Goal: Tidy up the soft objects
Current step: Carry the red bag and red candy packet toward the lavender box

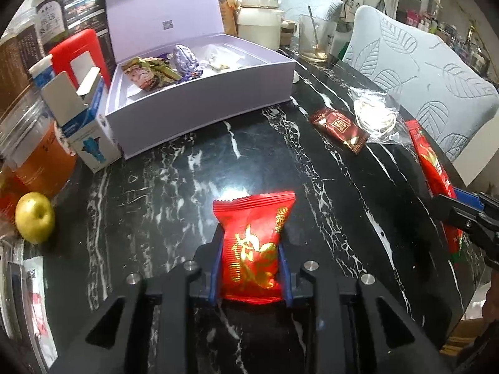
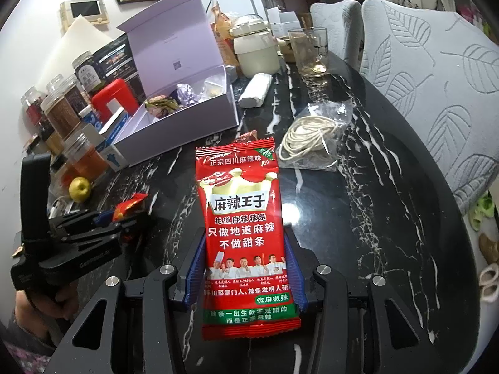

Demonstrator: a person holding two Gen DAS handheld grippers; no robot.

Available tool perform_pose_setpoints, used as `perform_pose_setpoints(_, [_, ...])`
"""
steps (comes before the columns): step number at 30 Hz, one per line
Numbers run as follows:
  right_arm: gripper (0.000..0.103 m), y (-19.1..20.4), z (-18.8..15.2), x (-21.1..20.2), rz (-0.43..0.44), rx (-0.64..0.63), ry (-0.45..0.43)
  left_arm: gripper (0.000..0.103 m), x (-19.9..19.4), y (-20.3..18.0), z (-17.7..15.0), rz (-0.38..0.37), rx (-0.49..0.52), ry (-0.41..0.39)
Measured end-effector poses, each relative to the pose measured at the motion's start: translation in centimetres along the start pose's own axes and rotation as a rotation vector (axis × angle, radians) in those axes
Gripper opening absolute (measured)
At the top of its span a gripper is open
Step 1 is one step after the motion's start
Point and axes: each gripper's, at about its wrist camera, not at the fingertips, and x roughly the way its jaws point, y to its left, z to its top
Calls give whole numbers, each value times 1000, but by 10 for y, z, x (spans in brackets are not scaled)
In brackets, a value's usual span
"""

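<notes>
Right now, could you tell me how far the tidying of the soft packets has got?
Done: several wrapped sweets lie in the lavender box. In hand: left gripper grips a small red packet, right gripper a tall red snack bag. Left: the brown sachet and bagged cord.

Bare black marble tabletop [image 1: 174, 187] lies open up to the open lilac cardboard box [image 1: 199, 106], flanked by a small blue-white carton [image 1: 93, 143] and a clear bag of white cord [image 2: 312, 140].

Overhead light glares white off the glossy black marble table [image 1: 174, 187], while fisheye bending darkens and warps the edges.
</notes>
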Motion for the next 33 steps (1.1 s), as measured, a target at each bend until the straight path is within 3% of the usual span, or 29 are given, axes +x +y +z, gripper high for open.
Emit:
perform_pose_setpoints(6, [46,5,-1,2,15,-13,4,29,-14,5,-4,-13,-31,-4])
perform_pose_setpoints(15, [46,29,-5,11,105,-73,23,29,-41,19,-15,9,-106,-35])
perform_pose_setpoints(25, [46,66,0,12,215,-166,14,29,-81,41,-8,85,-166,-136])
perform_pose_setpoints(33, [46,85,24,-2,225,-251,-48,29,-104,57,12,102,-184,-214])
